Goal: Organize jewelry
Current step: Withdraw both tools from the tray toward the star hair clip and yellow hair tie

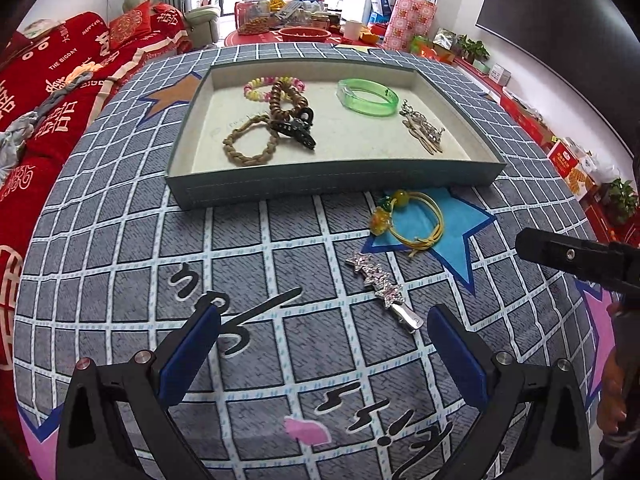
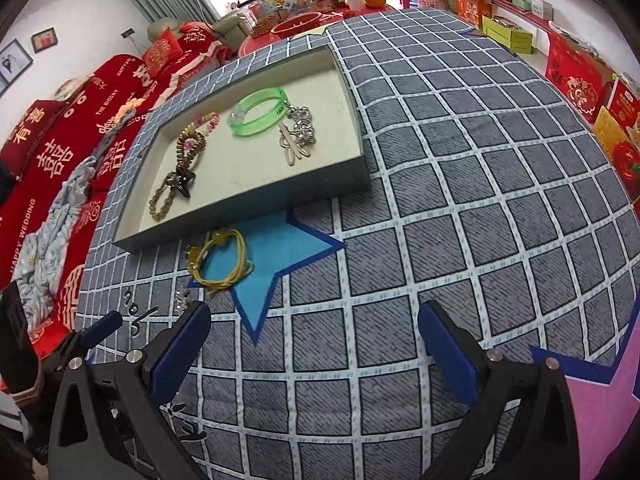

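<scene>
In the left wrist view, the left gripper (image 1: 322, 354) stood wide apart at the bottom of the frame, its blue-padded fingers (image 1: 188, 356) empty above the grey checked tablecloth (image 1: 120, 240). In the upper middle sat the shallow grey-green rectangular tray (image 1: 332, 184), its long axis running left to right. Inside it, from left to right, lay a tan braided hair tie (image 1: 250, 144), a pastel spiral hair tie (image 1: 272, 86) overlapped by a brown spiral hair tie (image 1: 288, 100), a black claw clip (image 1: 296, 130), a translucent green bangle (image 1: 368, 94) and a silver rhinestone hair clip (image 1: 424, 128). Below the tray, outside it, a silver star-studded hair clip (image 1: 384, 290) lay on the cloth, its long axis slanting from upper left to lower right, the plain metal end pointing toward the gripper's right finger. Just right of it, a yellow cord hair tie with amber beads (image 1: 408, 216) rested on a blue star patch (image 1: 452, 228), near the tray's front wall. In the right wrist view, the right gripper (image 2: 314, 352) was likewise spread wide and empty.
</scene>
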